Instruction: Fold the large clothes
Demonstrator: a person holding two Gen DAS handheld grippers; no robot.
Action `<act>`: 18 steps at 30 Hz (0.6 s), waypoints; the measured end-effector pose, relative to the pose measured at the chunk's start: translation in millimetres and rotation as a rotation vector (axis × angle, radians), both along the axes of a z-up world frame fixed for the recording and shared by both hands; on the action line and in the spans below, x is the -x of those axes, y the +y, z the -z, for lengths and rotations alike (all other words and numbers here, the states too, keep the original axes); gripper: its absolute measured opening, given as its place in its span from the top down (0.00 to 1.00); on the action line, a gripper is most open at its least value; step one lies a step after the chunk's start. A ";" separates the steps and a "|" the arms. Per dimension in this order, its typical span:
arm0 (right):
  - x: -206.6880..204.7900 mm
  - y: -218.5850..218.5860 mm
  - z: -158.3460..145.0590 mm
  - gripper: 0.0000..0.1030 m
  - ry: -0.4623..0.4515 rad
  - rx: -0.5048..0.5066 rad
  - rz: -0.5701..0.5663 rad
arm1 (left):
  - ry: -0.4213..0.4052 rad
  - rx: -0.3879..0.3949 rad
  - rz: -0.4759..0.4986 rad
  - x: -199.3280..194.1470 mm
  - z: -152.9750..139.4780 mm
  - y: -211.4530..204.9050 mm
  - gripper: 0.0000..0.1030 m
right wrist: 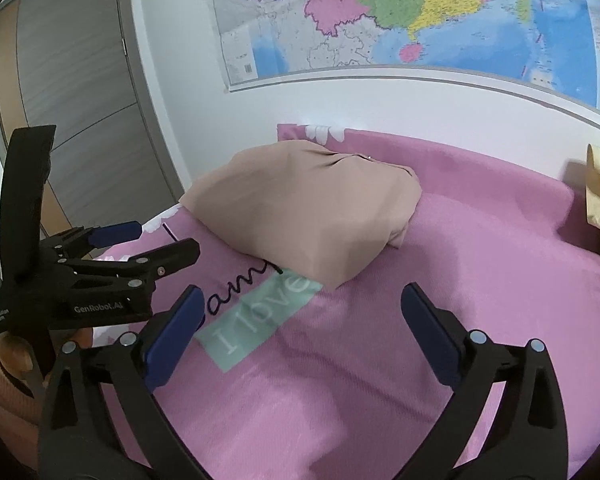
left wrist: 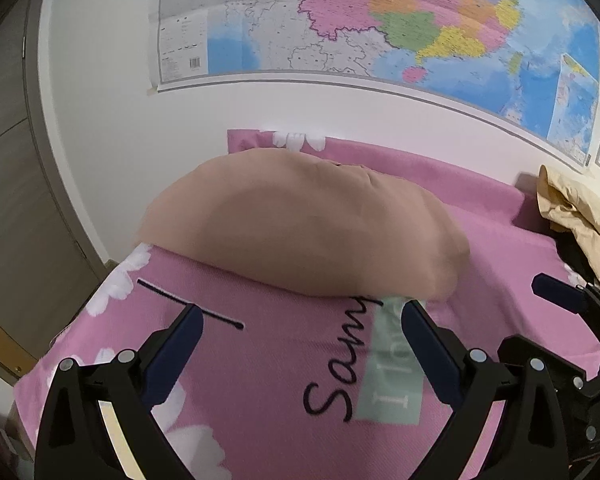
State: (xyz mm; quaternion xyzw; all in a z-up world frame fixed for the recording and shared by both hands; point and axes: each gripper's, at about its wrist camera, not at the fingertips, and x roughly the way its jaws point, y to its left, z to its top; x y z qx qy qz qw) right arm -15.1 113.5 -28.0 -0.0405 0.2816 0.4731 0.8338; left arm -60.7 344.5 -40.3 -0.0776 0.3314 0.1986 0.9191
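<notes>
With both tongs, left (left wrist: 300, 350) and right (right wrist: 300, 332), spread empty before it, the soft, light garment (right wrist: 304, 212) is best pinched at a folded edge.

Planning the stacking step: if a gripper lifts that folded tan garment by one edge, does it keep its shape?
Probably not. The folded tan garment looks like thin, soft cloth with a puffed top, so the layers would likely sag and unfold. It seems light. On the pink bedspread, pushing may bunch it.

A tan, smooth-fabric garment (left wrist: 300, 228) lies folded into a compact, puffy bundle, its creased folded edges gathered toward 1 o'clock, its near edge running from 9 toward 5 o'clock.
</notes>
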 end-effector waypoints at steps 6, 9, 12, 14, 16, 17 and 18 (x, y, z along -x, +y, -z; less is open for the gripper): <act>10.2 -4.6 -0.9 0.06 -0.015 -0.002 -0.003 | -0.008 0.005 -0.008 10.9 -0.8 -5.9 0.07; 14.0 -7.2 -1.3 0.06 -0.019 -0.006 0.000 | -0.009 -0.002 -0.015 14.0 -1.0 -8.8 0.07; 17.1 -10.1 -0.2 0.06 -0.016 -0.009 0.004 | -0.013 -0.003 -0.017 17.7 -1.6 -10.7 0.07; 18.8 -12.6 0.5 0.06 -0.014 -0.012 0.007 | -0.014 -0.006 -0.019 19.4 -2.3 -11.6 0.07; 20.0 -14.1 0.5 0.06 -0.011 -0.016 0.007 | -0.014 -0.009 -0.025 21.1 -3.0 -12.1 0.07; 20.5 -14.9 0.7 0.06 -0.010 -0.017 0.011 | -0.015 -0.007 -0.025 21.8 -3.5 -12.3 0.07; 20.8 -15.7 0.6 0.06 -0.007 -0.019 0.013 | -0.014 -0.004 -0.022 22.4 -3.7 -12.4 0.07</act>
